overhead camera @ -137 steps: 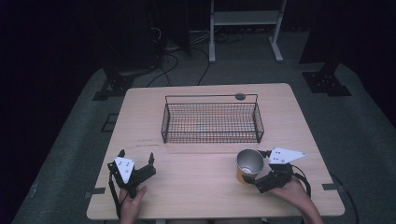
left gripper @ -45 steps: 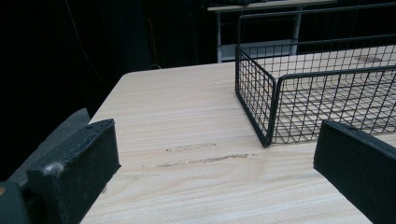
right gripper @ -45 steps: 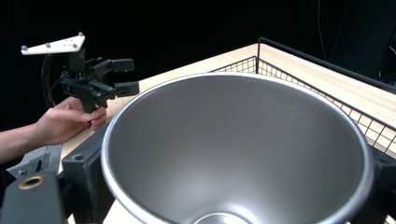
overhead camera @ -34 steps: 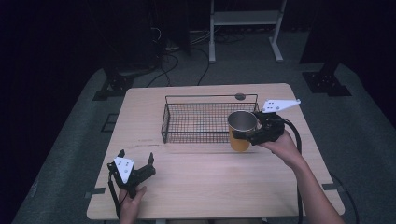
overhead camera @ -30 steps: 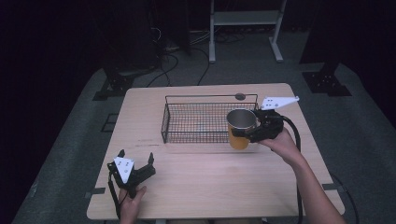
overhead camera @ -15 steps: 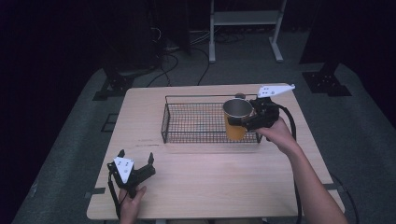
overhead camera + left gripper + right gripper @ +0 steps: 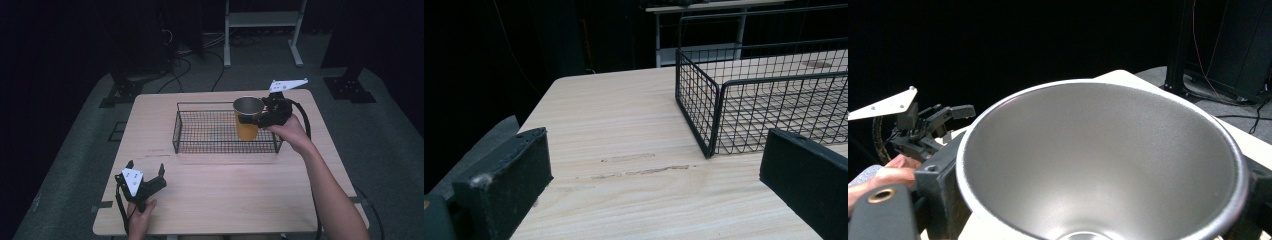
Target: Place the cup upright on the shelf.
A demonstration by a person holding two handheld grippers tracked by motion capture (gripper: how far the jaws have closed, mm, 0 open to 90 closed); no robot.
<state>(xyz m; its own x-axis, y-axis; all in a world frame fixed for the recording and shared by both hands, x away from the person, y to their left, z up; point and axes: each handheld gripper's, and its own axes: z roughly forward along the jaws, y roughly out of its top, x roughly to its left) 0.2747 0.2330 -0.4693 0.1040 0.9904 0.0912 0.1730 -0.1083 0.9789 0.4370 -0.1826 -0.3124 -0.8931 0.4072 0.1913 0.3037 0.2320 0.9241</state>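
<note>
No text, label or number can be read.

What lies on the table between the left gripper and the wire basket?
Nothing: in the high view, bare wooden tabletop separates the left gripper from the wire basket. The left gripper view shows only faint scuff marks there.

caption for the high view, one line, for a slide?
Right gripper holds an orange metal-lined cup over the black wire basket; left gripper rests open.

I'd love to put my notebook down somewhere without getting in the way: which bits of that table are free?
Bare wood lies between the wire basket and the table's near edge, right of the left gripper. It is crowded at the basket's right end, where the right gripper holds the cup.
</note>
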